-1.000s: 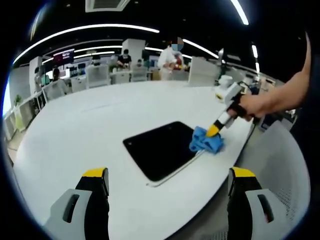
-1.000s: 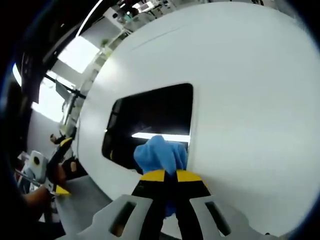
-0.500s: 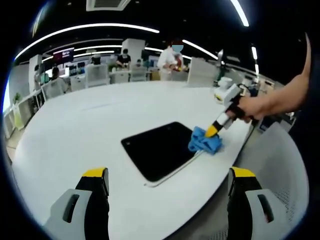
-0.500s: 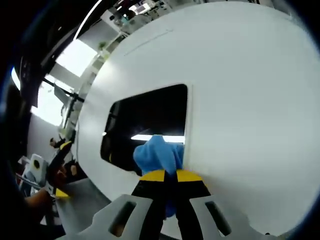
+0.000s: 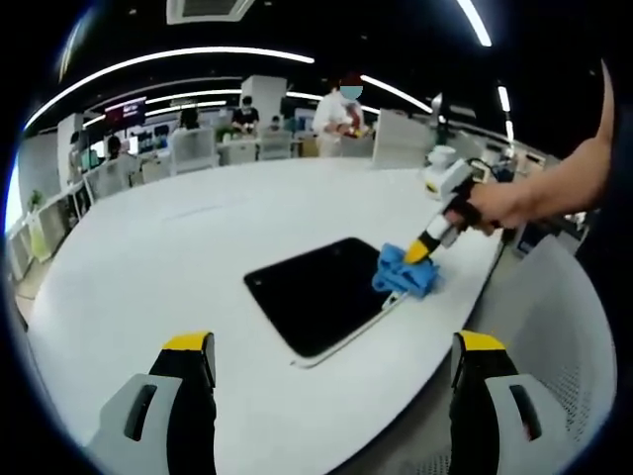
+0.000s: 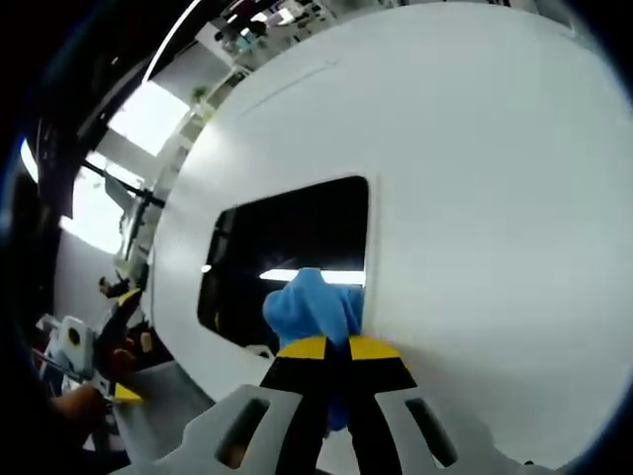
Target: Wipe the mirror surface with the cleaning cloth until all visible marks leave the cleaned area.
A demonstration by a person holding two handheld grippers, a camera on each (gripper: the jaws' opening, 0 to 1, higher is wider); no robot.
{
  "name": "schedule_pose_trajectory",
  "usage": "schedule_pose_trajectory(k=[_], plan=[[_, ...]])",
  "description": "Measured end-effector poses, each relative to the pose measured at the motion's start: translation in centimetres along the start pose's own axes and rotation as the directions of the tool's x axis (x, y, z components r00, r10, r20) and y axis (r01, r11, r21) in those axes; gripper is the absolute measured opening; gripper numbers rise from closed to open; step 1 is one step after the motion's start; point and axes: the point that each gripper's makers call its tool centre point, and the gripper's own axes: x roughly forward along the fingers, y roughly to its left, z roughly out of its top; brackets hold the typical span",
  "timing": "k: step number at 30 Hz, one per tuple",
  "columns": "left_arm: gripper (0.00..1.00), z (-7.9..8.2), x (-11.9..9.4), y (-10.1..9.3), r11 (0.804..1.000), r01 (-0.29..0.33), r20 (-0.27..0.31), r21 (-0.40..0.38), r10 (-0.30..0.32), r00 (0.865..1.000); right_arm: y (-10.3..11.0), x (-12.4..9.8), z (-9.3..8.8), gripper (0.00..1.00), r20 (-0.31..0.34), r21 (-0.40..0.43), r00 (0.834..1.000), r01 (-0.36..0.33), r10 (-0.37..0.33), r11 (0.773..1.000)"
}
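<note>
A dark rectangular mirror (image 5: 316,290) lies flat on the white table (image 5: 168,247). In the left gripper view, the right gripper (image 5: 419,251) comes in from the right, held by a person's hand, and presses a blue cloth (image 5: 404,276) onto the mirror's right corner. In the right gripper view the right gripper (image 6: 336,348) is shut on the blue cloth (image 6: 312,305), which rests on the near edge of the mirror (image 6: 287,242). My left gripper (image 5: 331,361) is open, held above the table's near edge, well short of the mirror.
The table's rounded edge (image 5: 465,297) runs just right of the mirror, with grey floor beyond. Desks, screens and several people stand at the back of the room (image 5: 247,124). The left gripper (image 6: 119,341) shows small at the lower left of the right gripper view.
The cloth and right gripper have shifted slightly along the mirror's corner edge. The left gripper has stayed open and almost still.
</note>
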Motion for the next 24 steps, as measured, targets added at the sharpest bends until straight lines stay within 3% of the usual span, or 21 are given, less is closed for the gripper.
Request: schedule_pose_trajectory(k=[19,24], plan=[[1.00,-0.3,0.1,0.0,1.000,0.005,-0.015,-0.002,-0.005,1.000,-0.5,1.3,3.7,0.00,0.021,0.016,1.000,0.002,-0.002,1.000],[1.00,-0.1,-0.1,0.3,1.000,-0.020,-0.007,0.014,0.020,1.000,-0.4,1.5,4.6,0.00,0.030,0.021,1.000,0.004,-0.004,1.000]])
